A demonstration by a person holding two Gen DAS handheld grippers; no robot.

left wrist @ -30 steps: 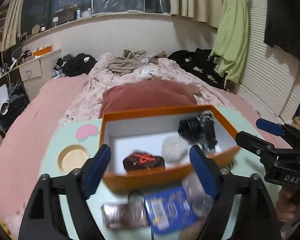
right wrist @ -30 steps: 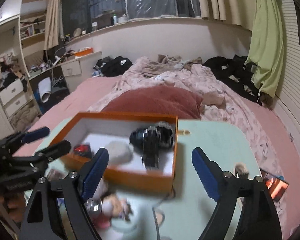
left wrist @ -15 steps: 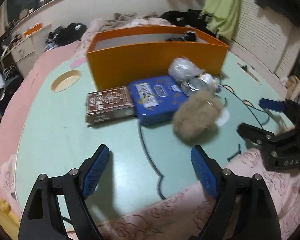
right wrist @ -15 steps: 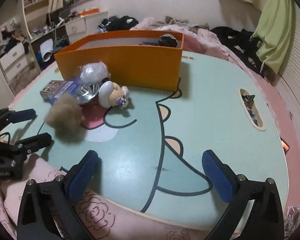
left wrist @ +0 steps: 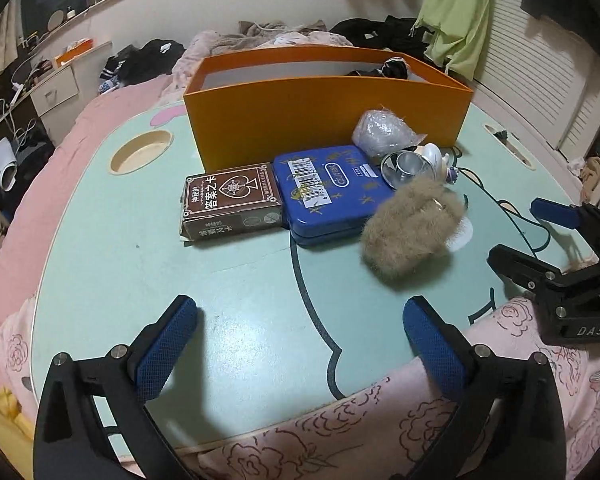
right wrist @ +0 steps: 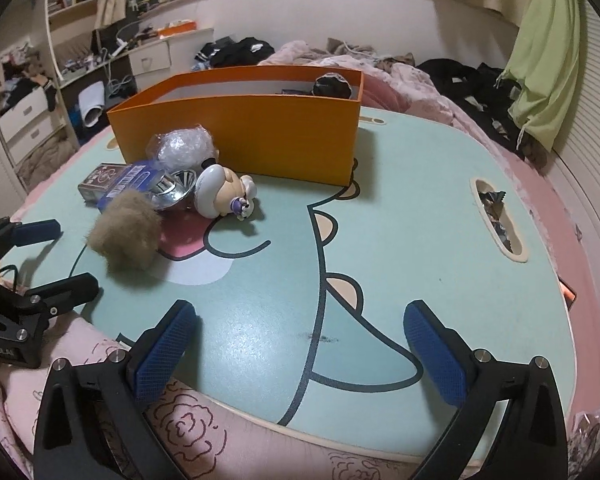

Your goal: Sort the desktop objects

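An orange box (left wrist: 328, 108) stands on the mint-green table (left wrist: 140, 260), with a dark item (right wrist: 332, 84) showing over its rim. In front of it lie a brown card box (left wrist: 230, 200), a blue tin (left wrist: 328, 196), a furry brown ball (left wrist: 412, 232), a silvery wrapped ball (left wrist: 382, 132), a metal cup (left wrist: 404, 164) and a white toy figure (right wrist: 224, 194). My left gripper (left wrist: 302, 312) hovers at the near table edge, its jaws opening with nothing between them. To its right, my right gripper (right wrist: 300, 314) is open and empty, well short of the objects.
A round cup hole (left wrist: 140, 152) is cut into the table's left side and a slot (right wrist: 498, 220) holding wrappers into its right. A pink flowered quilt (right wrist: 180, 420) lies under the near edge. A bed with clothes stretches behind the box.
Both grippers came down from over the orange box to the near table edge, and their jaws spread wider. The view now meets the box's side, not its inside.
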